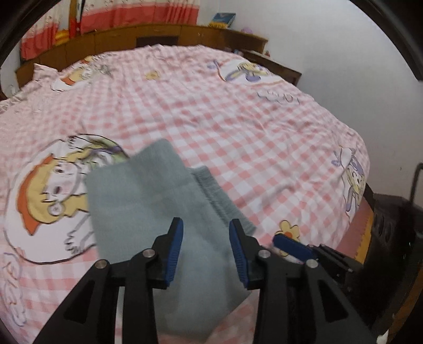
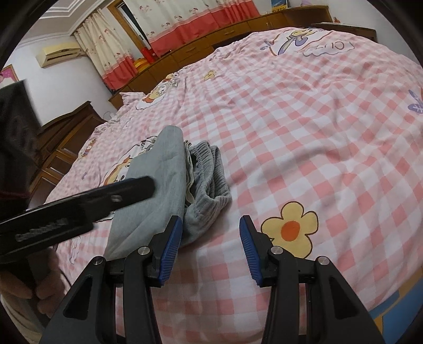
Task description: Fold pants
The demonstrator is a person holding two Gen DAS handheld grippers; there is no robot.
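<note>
Grey pants (image 1: pixel 148 201) lie folded into a short stack on the pink checked bed cover (image 1: pixel 238 119), with the ribbed waistband (image 1: pixel 219 201) sticking out on the right. My left gripper (image 1: pixel 206 221) hovers over the near part of the stack, jaws open, with the cloth seen between the blue pads (image 1: pixel 174 248) but not pinched. In the right wrist view the pants (image 2: pixel 164 172) lie left of centre and the left gripper (image 2: pixel 119 193) reaches over them from the left. My right gripper (image 2: pixel 210 219) stands open above bare cover, its left pad beside the stack's near corner.
The bed cover (image 2: pixel 317 132) fills most of both views. Low wooden cabinets (image 2: pixel 211 42) and red-and-cream curtains (image 2: pixel 185 21) run behind the bed. A dark wooden cabinet (image 2: pixel 68 132) stands to its left. A hand (image 2: pixel 39 291) holds the left gripper. A black object (image 1: pixel 391 238) stands by the bed's right edge.
</note>
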